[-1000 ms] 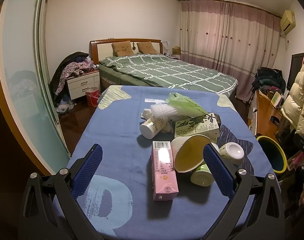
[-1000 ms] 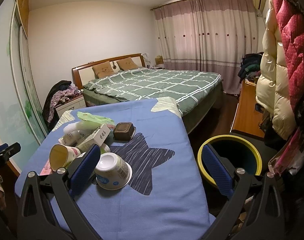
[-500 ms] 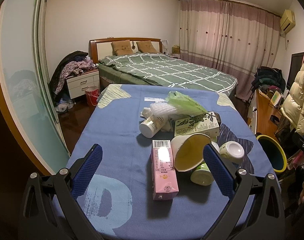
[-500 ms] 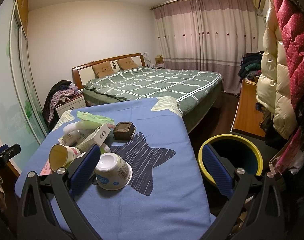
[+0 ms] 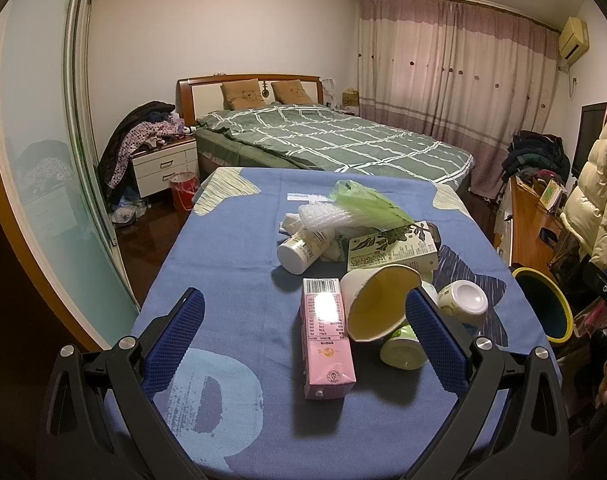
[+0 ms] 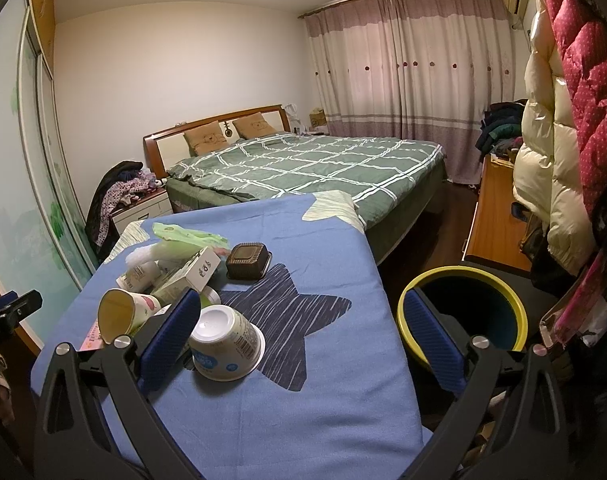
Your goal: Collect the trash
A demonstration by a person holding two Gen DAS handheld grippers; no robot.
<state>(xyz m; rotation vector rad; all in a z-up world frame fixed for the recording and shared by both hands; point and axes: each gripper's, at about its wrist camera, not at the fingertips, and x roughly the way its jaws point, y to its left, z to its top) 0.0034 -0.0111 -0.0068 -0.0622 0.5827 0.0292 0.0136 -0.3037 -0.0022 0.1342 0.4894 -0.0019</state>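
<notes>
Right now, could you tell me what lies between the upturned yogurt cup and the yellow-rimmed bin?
Only bare blue tablecloth lies between yogurt cup and bin; right wrist view.

Home bedroom: double bed (image 5: 327,140) with pillows (image 5: 241,94), nightstand (image 5: 163,166), drawn curtains (image 6: 415,80), hanging coats (image 6: 551,160)

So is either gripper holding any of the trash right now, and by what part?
No. The left gripper and right gripper are both open and empty, hovering over the table.
</notes>
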